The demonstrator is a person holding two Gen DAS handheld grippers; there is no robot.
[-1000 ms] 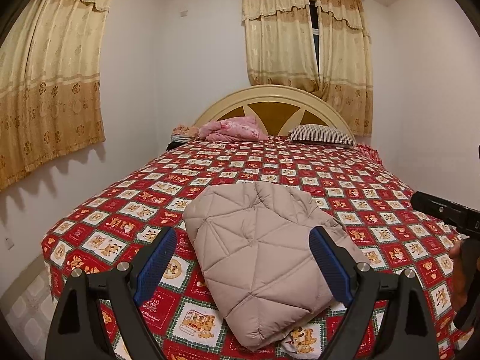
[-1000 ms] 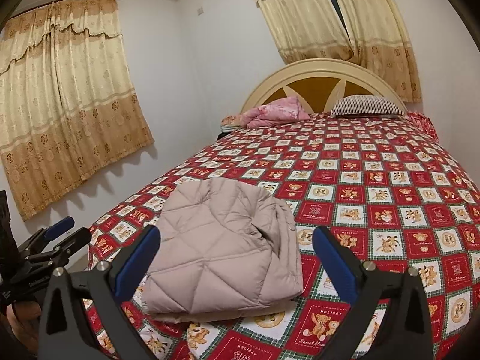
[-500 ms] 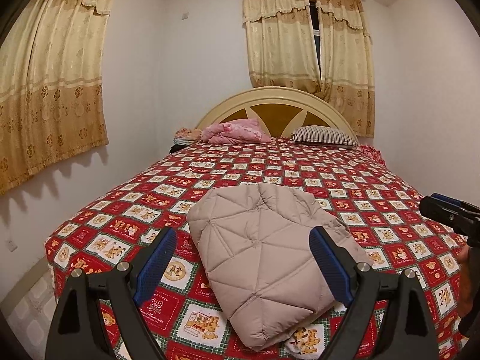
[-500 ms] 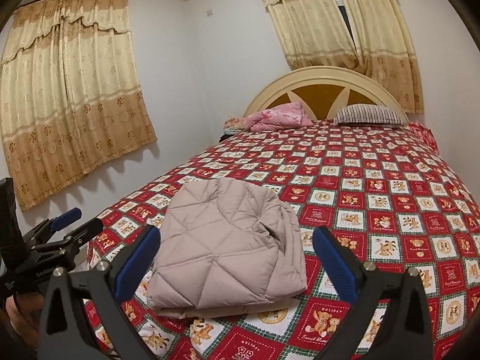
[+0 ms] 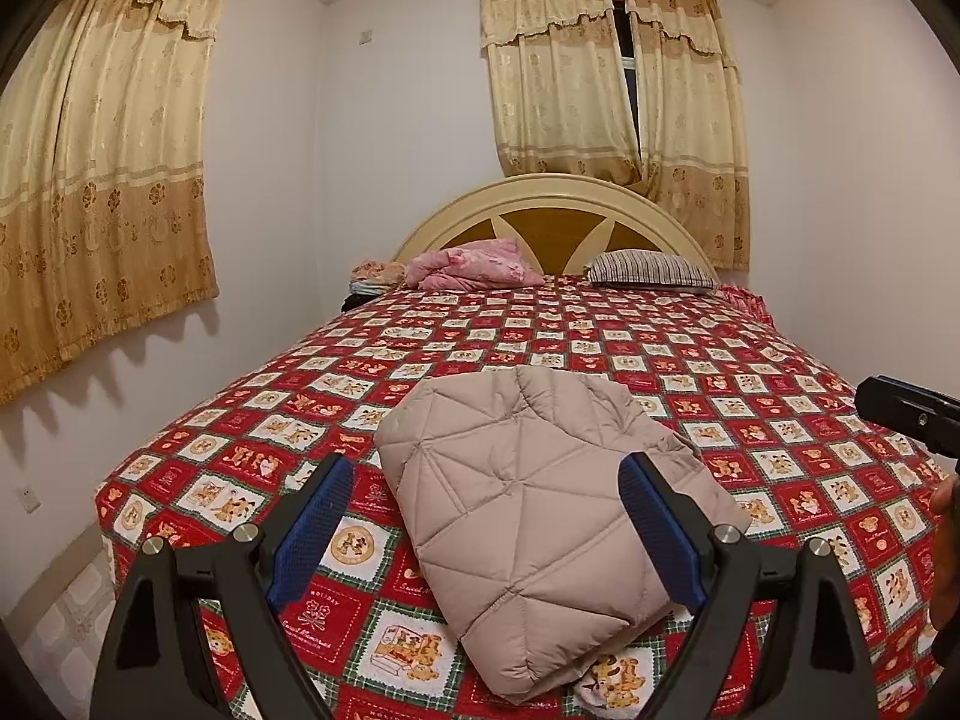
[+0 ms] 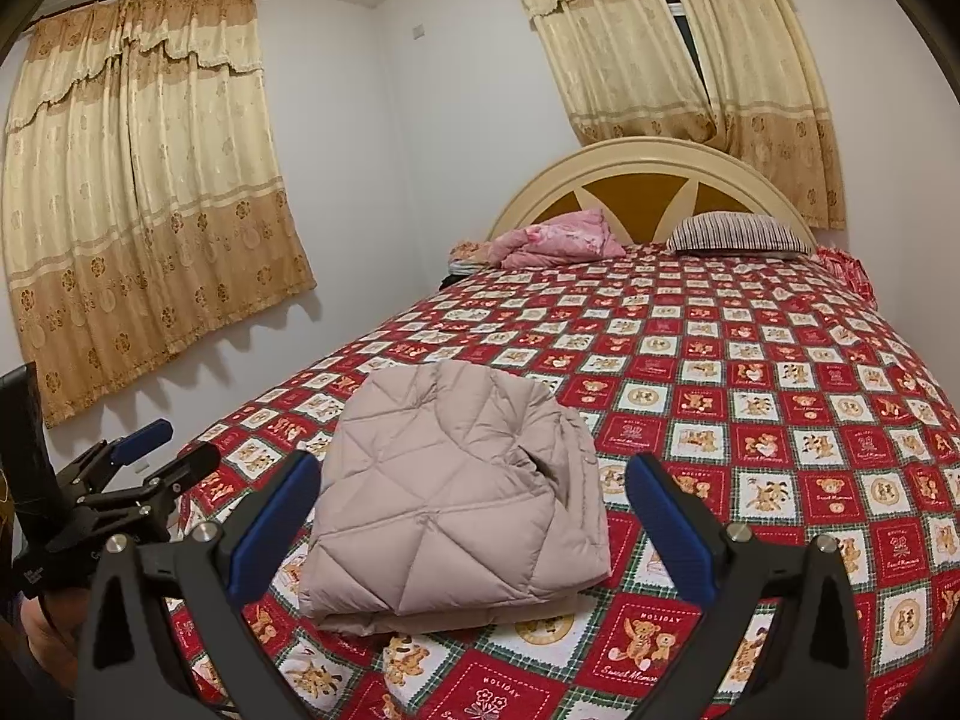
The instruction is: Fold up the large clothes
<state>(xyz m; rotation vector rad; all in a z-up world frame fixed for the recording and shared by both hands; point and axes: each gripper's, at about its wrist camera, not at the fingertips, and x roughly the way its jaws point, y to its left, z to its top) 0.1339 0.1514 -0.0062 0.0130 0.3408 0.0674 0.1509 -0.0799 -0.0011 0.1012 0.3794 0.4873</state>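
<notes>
Jacket (image 5: 528, 516), quilted and beige, lies folded into a compact bundle near the foot edge of the bed (image 5: 750, 372), toward its left corner, on the red teddy-print cover. Left gripper (image 5: 486, 534) and right gripper (image 6: 474, 528) both hover short of the bundle, jaws spread wide with nothing between the blue pads (image 5: 312, 528). The fold appears essentially complete; good practice here is probably to back away level, keeping both claws released and clear so no layer snags and the stacked edges stay aligned.
</notes>
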